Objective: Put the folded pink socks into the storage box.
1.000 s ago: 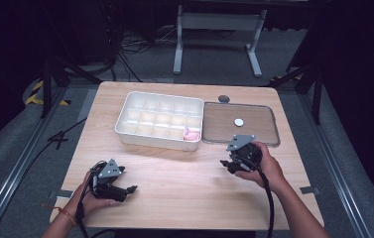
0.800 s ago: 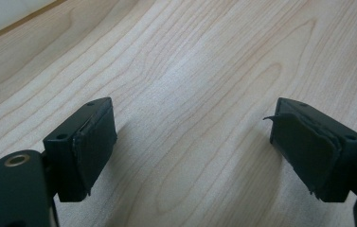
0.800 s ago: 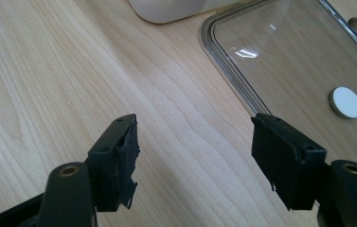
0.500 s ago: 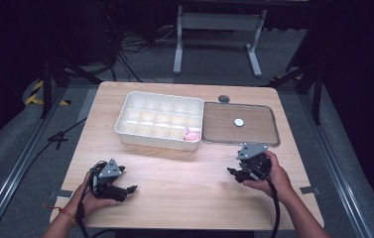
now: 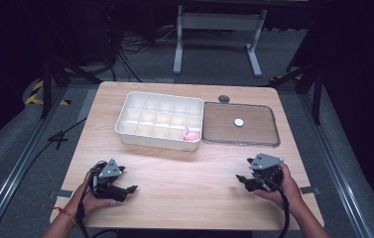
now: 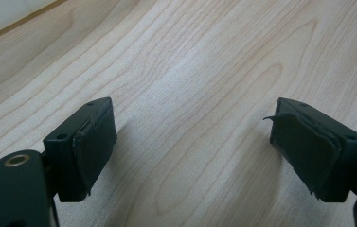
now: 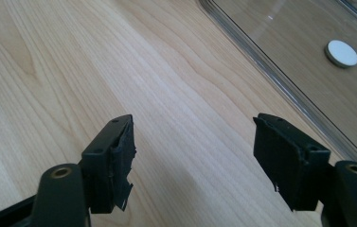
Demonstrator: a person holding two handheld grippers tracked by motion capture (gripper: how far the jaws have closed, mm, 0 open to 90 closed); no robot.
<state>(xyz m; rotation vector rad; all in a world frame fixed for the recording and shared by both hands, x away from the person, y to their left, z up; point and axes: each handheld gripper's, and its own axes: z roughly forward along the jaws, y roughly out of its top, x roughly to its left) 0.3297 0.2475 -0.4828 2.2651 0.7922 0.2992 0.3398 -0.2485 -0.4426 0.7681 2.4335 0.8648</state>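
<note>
Clear lid (image 5: 240,124) beyond right gripper (image 5: 244,181), apart, white disc (image 5: 238,122) on it

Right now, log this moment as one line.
left gripper: jaws open, empty | right gripper: jaws open, empty, near clear lid | pink item in white tray

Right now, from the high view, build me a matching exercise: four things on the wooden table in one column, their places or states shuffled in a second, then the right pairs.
Things
1. small pink item
2. small white round disc
3. flat clear plastic lid
4. right gripper

Places or states
A. lying flat beside the white compartment tray
B. near corner compartment of that tray
C. open, nothing between its jaws
D. on the middle of the lid

Pairs: 1-B, 2-D, 3-A, 4-C
</note>
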